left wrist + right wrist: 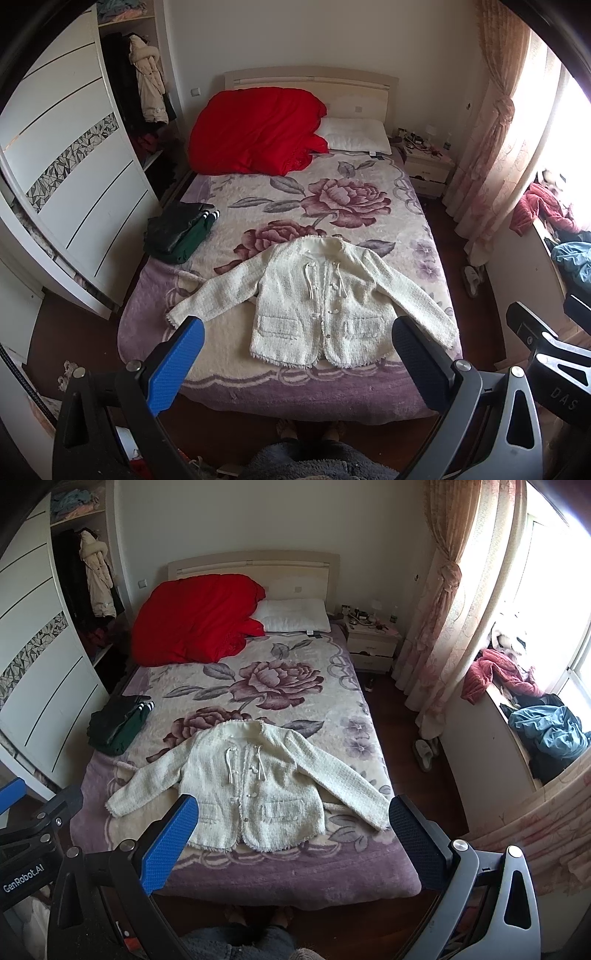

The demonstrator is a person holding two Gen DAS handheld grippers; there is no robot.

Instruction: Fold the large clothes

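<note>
A cream tweed jacket (314,299) lies flat, front up, sleeves spread, near the foot of the bed; it also shows in the right wrist view (255,786). My left gripper (297,336) is open and empty, held above the foot of the bed in front of the jacket's hem. My right gripper (293,814) is open and empty, also held above the bed's foot, to the right of the left one. Neither touches the jacket.
The bed (229,384) has a floral blanket. A red duvet (255,129) and white pillow (354,134) lie at its head. Folded dark green clothes (177,232) sit at its left edge. Wardrobe (74,177) on the left, nightstand (428,166) and curtain (491,147) on the right.
</note>
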